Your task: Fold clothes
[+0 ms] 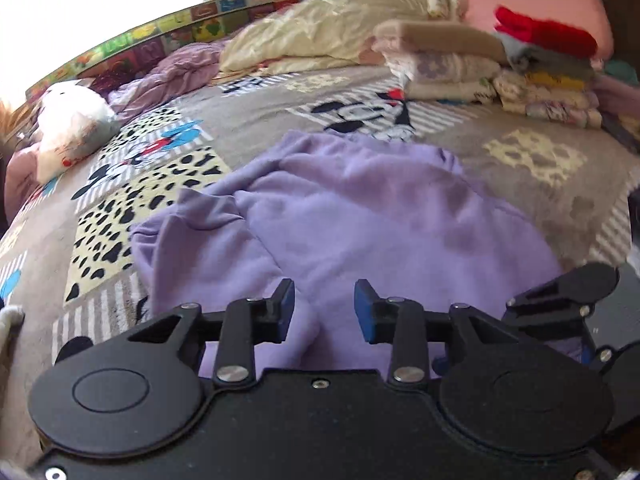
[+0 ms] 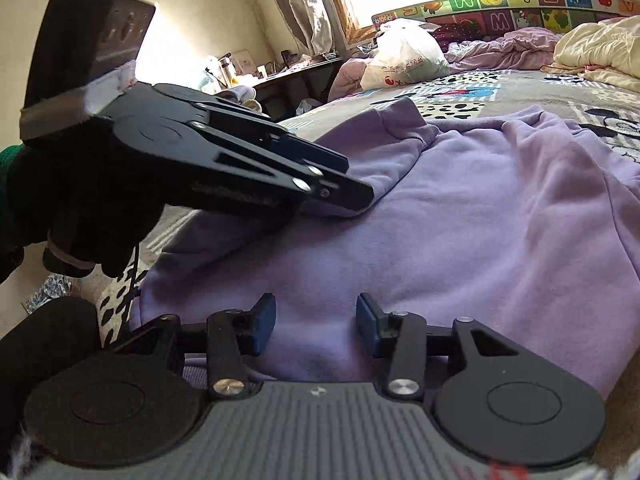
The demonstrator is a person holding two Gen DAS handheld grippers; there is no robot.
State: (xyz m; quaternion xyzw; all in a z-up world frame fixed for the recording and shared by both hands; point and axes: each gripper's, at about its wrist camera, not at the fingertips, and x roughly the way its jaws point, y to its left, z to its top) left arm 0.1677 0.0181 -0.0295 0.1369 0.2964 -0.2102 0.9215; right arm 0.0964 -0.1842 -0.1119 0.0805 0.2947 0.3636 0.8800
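A lilac sweatshirt [image 1: 360, 216] lies spread on the patterned bed cover [image 1: 256, 108], one sleeve [image 2: 384, 140] folded in over its body. My left gripper [image 1: 325, 310] hovers low over the near part of the sweatshirt, jaws apart, a soft ridge of cloth under the gap and no pad pressing on it. The right wrist view shows that same left gripper [image 2: 356, 192] from the side, held by a black-gloved hand [image 2: 80, 208], its tips just over the folded sleeve. My right gripper [image 2: 316, 320] stands open above the sweatshirt's [image 2: 480, 220] hem side; it also shows as the right gripper [image 1: 560, 300] at the edge.
A stack of folded clothes [image 1: 480, 68] sits at the far right of the bed, a cream duvet [image 1: 320, 28] and crumpled purple bedding [image 1: 176, 72] behind. A white plastic bag [image 2: 404, 56] lies by the alphabet mat [image 2: 520, 12]. A cluttered desk [image 2: 280, 72] stands past the bed edge.
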